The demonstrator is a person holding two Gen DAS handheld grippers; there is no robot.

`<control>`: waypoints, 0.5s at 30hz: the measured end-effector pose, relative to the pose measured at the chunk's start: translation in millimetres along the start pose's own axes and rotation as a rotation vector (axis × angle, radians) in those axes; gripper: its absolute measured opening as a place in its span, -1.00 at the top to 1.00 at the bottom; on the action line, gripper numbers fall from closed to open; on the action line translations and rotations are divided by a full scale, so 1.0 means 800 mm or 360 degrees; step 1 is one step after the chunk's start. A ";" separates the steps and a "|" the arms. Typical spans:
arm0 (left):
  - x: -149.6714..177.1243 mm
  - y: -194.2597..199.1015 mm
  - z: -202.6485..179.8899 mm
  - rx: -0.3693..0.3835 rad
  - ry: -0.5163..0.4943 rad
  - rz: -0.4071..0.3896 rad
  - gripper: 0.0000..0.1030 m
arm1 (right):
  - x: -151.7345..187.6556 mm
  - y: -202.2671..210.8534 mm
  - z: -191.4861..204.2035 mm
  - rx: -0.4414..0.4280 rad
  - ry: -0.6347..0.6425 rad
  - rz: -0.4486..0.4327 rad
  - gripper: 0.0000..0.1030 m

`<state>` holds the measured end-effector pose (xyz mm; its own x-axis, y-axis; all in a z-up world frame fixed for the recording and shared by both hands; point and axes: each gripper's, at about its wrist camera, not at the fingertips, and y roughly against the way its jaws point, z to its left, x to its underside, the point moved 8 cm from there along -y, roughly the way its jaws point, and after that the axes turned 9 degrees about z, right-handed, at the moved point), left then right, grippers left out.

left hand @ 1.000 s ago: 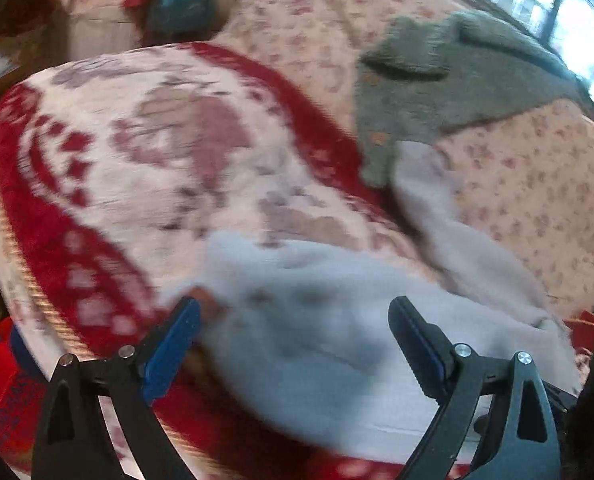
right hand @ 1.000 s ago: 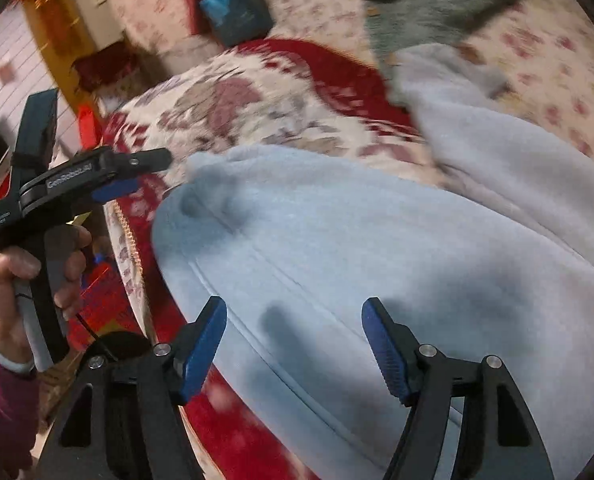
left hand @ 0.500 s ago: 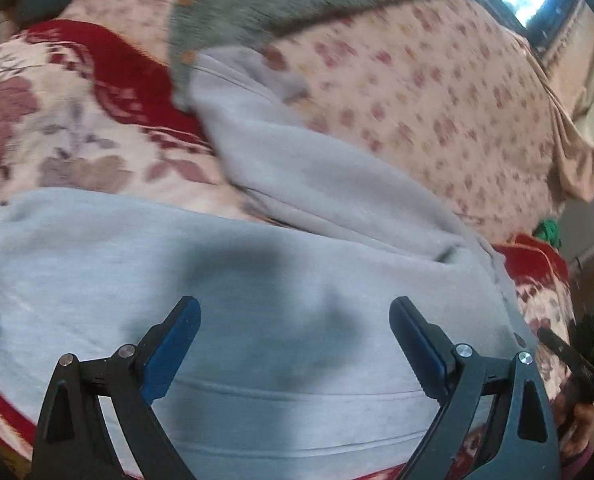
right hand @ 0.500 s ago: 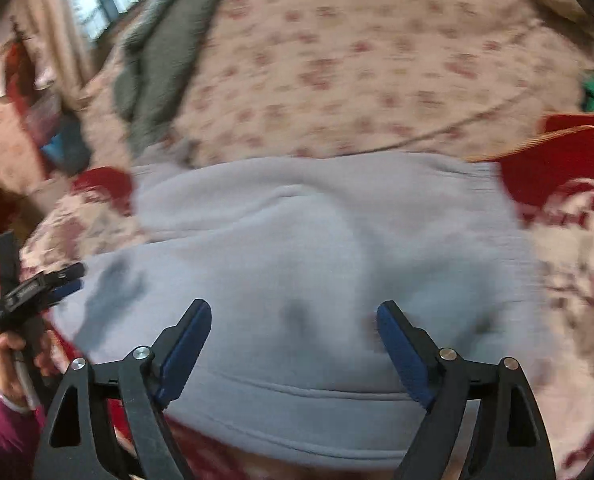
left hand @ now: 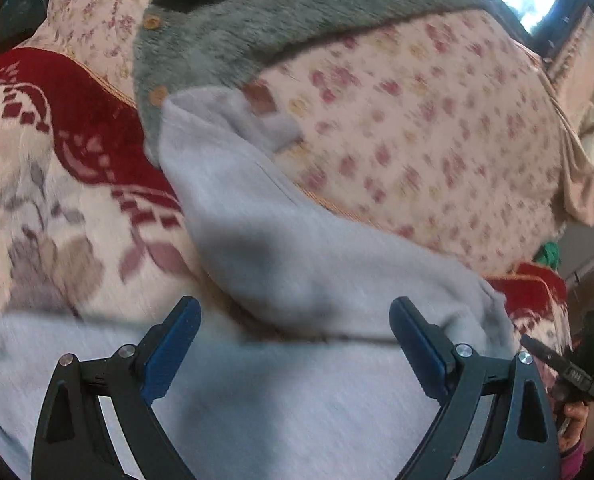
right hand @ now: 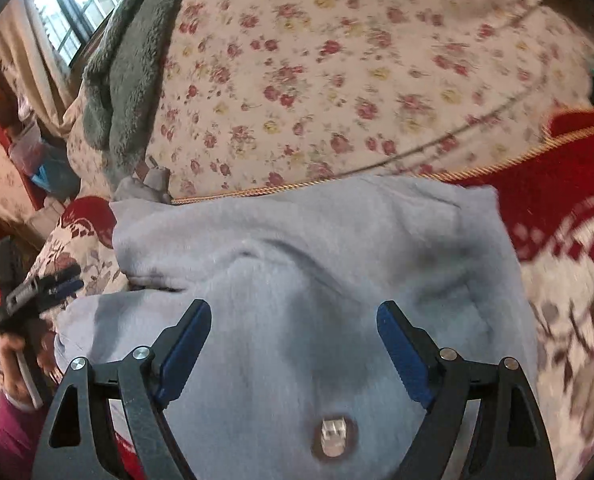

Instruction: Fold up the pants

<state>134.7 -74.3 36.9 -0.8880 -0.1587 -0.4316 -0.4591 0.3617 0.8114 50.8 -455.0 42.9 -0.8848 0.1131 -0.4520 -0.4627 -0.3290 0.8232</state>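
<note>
Pale blue-grey fleece pants (right hand: 305, 264) lie rumpled, one leg doubled over the other, on a red-and-cream patterned blanket (left hand: 57, 184). Both the left gripper (left hand: 293, 344) and right gripper (right hand: 293, 340) hover over them, jaws spread wide, holding nothing. Grey fuzzy garment (left hand: 257, 20) lies behind.

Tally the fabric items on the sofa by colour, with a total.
Light grey pants: 1
Dark grey fleece garment: 1
Red and cream patterned blanket: 1
Pink floral sofa cover: 1
Total: 4
</note>
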 end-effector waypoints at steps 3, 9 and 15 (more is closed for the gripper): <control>-0.040 -0.007 0.041 -0.0030 0.0111 -0.0017 -0.84 | -0.015 -0.014 0.010 0.0004 0.0054 0.0032 -0.72; -0.113 -0.037 0.107 0.0042 0.0342 -0.0040 -0.84 | -0.033 -0.046 0.030 -0.0011 0.0145 0.0083 -0.72; -0.154 -0.073 0.125 0.0011 0.0314 -0.0009 -0.84 | -0.041 -0.065 0.037 -0.0026 0.0165 0.0114 -0.72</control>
<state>273.5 15.7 3.1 -0.8740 -0.3371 -0.3499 -0.4642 0.3668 0.8062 101.8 -413.6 25.3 -0.9046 -0.0083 -0.4263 -0.3971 -0.3479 0.8493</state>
